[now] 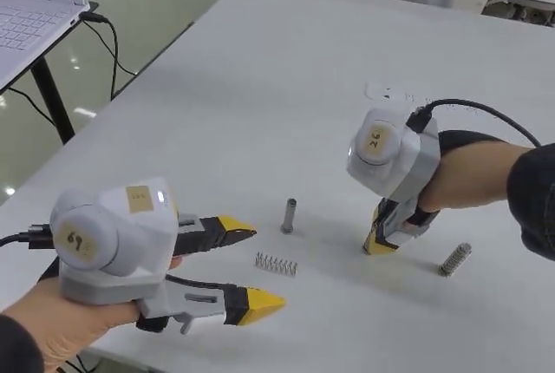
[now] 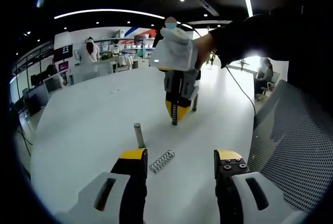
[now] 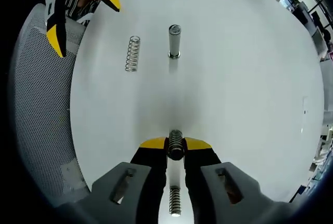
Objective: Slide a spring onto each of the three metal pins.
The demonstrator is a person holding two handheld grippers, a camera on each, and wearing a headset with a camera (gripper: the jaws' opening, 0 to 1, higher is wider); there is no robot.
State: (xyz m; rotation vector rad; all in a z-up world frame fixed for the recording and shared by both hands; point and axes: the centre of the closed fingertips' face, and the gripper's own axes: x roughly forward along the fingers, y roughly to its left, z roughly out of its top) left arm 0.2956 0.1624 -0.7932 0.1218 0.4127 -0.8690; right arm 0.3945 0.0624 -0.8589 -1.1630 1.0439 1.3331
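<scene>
Downward-pointing, the right gripper (image 3: 176, 143) pinches a spring (image 3: 176, 152) between its jaws just over the tabletop (image 1: 260, 87). Another spring (image 1: 454, 258) lies near it. The left gripper (image 1: 260, 267) hangs with jaws wide, facing a loose spring (image 1: 276, 263) lying flat beside an upright bare pin (image 1: 289, 215).

Bench surroundings, as we log them.
White table (image 1: 286, 69); open laptop (image 1: 30, 0) on a stand off its left edge, black cable (image 1: 95, 18) plugged in; grey mesh chair (image 2: 291, 135) alongside.
</scene>
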